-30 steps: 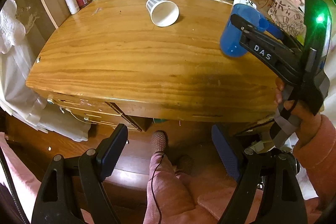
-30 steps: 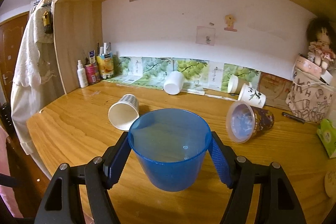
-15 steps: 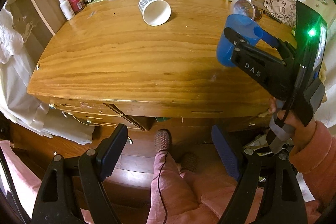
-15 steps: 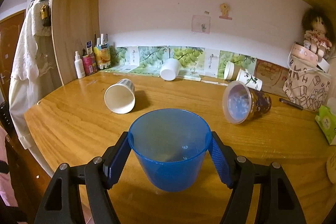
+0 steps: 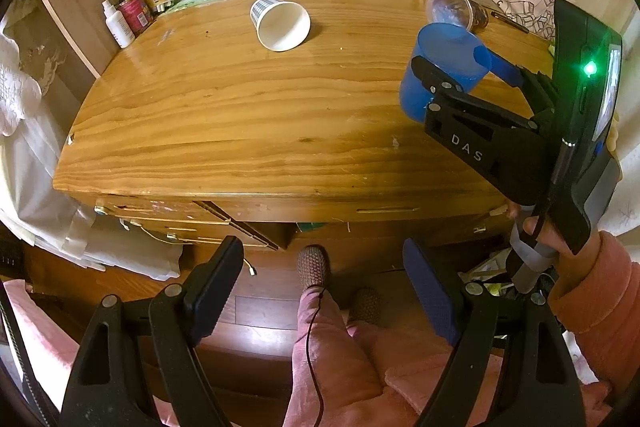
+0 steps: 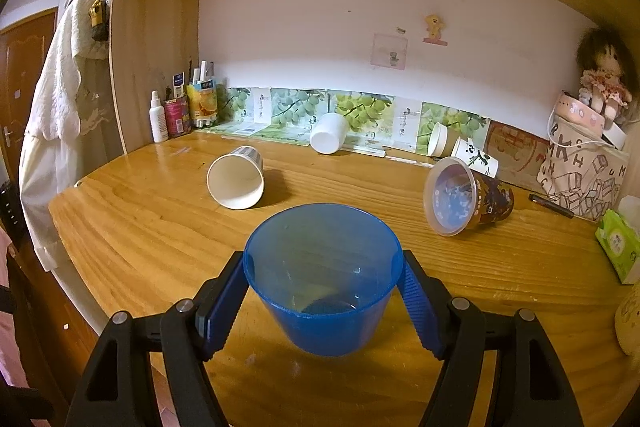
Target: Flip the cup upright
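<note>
One thin blue plastic cup [image 6: 323, 279] sits mouth-up between your right gripper [image 6: 322, 301] pads, which clamp its upper wall on both sides, just above the desk [image 6: 140, 227] ahead of you. It looks light, slick and springy, so squeeze gently below the rim. Your left gripper [image 5: 324, 285] hangs spread wide, holding nothing.
</note>
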Tool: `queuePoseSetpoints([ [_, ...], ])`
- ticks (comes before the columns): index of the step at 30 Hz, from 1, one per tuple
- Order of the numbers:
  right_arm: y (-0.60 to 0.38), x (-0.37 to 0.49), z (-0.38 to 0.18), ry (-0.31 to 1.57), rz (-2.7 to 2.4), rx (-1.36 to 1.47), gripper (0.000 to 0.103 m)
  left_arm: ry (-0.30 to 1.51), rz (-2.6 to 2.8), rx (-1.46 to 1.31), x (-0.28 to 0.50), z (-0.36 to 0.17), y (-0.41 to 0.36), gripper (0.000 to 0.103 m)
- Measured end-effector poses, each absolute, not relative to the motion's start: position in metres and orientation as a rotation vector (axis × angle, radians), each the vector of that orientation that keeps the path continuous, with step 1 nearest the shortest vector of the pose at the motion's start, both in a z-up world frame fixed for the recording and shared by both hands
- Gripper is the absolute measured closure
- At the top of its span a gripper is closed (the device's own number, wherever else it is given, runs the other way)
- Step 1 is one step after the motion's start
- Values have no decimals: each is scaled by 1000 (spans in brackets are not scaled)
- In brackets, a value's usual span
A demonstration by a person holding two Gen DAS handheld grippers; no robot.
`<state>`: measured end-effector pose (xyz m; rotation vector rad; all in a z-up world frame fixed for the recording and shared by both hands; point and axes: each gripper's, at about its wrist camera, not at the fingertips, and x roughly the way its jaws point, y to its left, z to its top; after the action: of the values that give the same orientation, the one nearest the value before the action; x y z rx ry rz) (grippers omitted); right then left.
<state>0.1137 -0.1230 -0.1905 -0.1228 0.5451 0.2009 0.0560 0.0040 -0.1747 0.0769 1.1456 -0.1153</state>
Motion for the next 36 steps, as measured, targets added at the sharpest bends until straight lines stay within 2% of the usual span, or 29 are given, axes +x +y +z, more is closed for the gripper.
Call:
queuePoseSetpoints([
  [12,-131,121,-190,604,208,-93,28,1159,-125,65,59,-171,-3,18],
  [15,-134,123,-192,632,208,-74,24,1168,-124,53,62,-170,-2,18],
  [22,-137,117,-197,693,185,-67,22,1203,-112,32,71,-175,3,18],
  [32,-146,91,-208,919,41,10,21,1231,-59,64,87,-192,13,18],
  [36,-149,75,-205,1063,-4,64,21,1237,-90,49,90,-195,15,18],
])
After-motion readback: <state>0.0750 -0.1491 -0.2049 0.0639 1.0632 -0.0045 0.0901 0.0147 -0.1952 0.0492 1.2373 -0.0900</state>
